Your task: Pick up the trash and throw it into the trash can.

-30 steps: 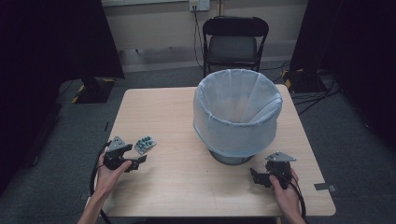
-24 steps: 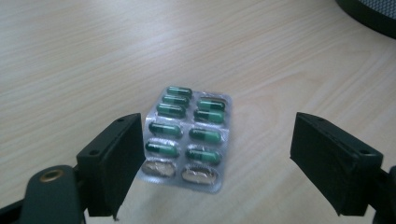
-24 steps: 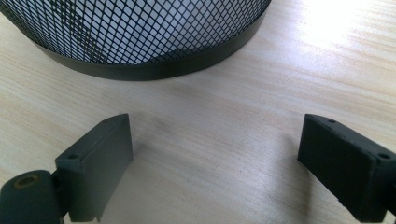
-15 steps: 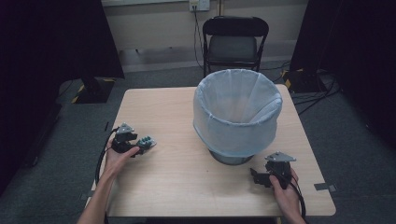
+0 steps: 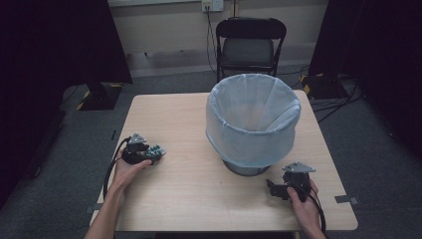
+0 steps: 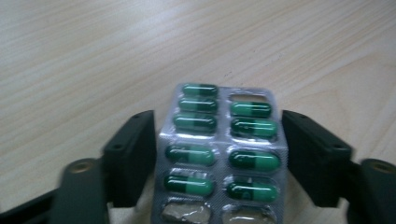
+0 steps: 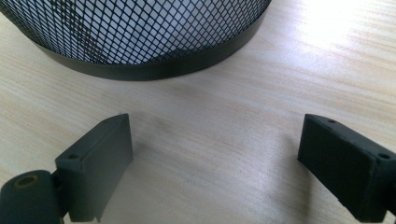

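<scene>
Between the just-closed jaws of our left gripper [image 6: 219,163] we clamp the blister pack [image 6: 219,154], its near end cut off by the frame, while our right gripper [image 7: 215,158] gapes wide beside the bin [image 7: 140,37].

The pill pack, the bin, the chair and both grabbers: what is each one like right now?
Pill pack: flat between the left gripper's jaws, nearest two pockets burst and empty, the others hold green capsules.
Left gripper: shut on the pill pack, jaws just closed.
Right gripper: open, holding nothing.
Bin: upright, lined with a pale bag.
Chair: unfolded, nobody on it.
</scene>
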The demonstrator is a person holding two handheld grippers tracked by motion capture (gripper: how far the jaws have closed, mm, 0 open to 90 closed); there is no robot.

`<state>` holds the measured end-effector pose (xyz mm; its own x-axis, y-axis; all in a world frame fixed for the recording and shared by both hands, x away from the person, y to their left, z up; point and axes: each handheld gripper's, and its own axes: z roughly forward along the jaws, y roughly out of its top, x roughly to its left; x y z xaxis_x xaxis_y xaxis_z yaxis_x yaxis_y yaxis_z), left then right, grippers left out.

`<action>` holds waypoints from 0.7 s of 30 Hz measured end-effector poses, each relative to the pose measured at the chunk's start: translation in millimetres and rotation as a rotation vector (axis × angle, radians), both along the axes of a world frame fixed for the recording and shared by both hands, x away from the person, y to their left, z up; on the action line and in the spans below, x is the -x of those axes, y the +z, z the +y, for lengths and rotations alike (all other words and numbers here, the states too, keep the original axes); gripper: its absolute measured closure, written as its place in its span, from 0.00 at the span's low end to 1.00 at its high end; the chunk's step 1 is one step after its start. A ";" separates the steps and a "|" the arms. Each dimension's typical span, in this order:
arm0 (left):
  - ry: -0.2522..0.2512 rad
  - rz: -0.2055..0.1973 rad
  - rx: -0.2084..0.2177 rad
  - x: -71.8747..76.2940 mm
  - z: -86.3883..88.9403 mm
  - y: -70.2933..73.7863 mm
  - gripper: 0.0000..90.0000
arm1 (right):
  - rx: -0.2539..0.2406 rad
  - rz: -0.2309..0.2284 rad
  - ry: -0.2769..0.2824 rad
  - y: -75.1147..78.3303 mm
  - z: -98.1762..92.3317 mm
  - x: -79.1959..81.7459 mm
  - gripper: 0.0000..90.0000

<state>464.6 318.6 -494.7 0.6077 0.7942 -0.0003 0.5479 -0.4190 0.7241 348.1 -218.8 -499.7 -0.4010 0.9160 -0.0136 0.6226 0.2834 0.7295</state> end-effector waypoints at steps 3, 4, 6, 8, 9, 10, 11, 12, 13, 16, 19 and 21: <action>0.002 0.001 0.000 0.3 -0.1 0.1 0.38 | 0.000 0.000 0.000 0.0 0.0 0.0 0.10; 0.001 0.000 0.000 0.3 0.0 0.0 0.38 | 0.000 0.000 0.000 0.0 0.0 0.0 0.10; 0.001 -0.001 0.000 0.3 -0.1 0.0 0.38 | 0.000 0.000 0.000 0.0 0.0 0.0 0.10; 0.003 0.000 0.001 0.4 -0.2 0.1 0.38 | 0.000 0.000 0.000 0.0 0.0 0.0 0.10; 0.003 0.000 0.001 0.4 -0.2 0.1 0.38 | 0.000 0.000 0.000 0.0 0.0 0.0 0.10; 0.004 0.001 0.001 0.4 -0.3 0.1 0.38 | 0.000 0.000 0.000 0.0 0.0 0.0 0.10; 0.010 0.001 0.005 0.5 -0.9 0.0 0.38 | 0.000 0.000 0.000 0.0 0.0 0.0 0.10; 0.012 0.000 -0.003 0.6 -1.2 0.4 0.38 | 0.000 0.000 0.000 0.0 0.0 0.0 0.10; 0.014 0.005 0.006 0.8 -2.1 0.1 0.38 | 0.000 0.000 0.001 0.0 0.0 0.0 0.10; 0.020 0.010 0.011 0.4 -1.2 0.7 0.38 | 0.000 0.000 0.000 0.0 0.0 0.0 0.10; 0.017 0.023 0.032 0.6 -1.5 0.9 0.38 | 0.000 0.000 0.000 0.0 0.0 0.0 0.10; 0.021 0.030 0.058 1.0 -3.0 1.4 0.38 | 0.000 0.000 0.000 0.0 0.0 0.0 0.10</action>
